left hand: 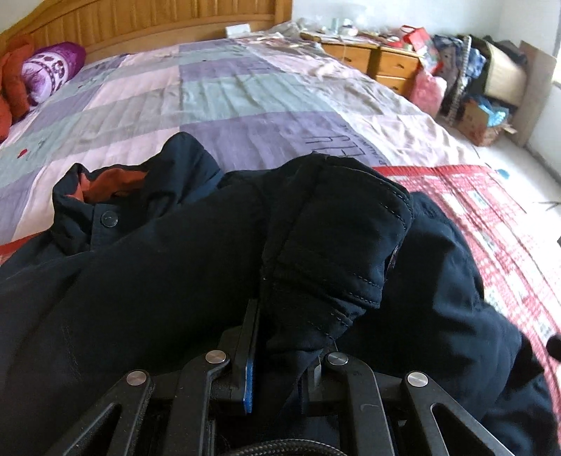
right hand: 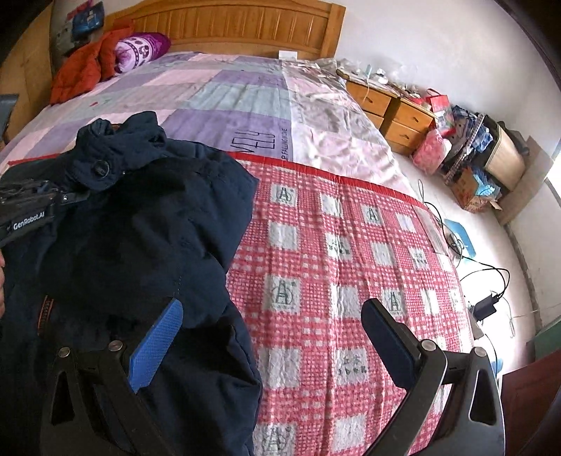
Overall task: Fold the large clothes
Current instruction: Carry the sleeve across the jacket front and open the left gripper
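One jacket (right hand: 140, 228) edge crosses the red blanket (right hand: 350, 263).

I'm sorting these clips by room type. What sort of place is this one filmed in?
Almost certainly a home bedroom. A large bed with a wooden headboard fills the view, pillows lie at its head, and a wooden bedside chest of drawers stands alongside. A dark jacket lies on the bed.
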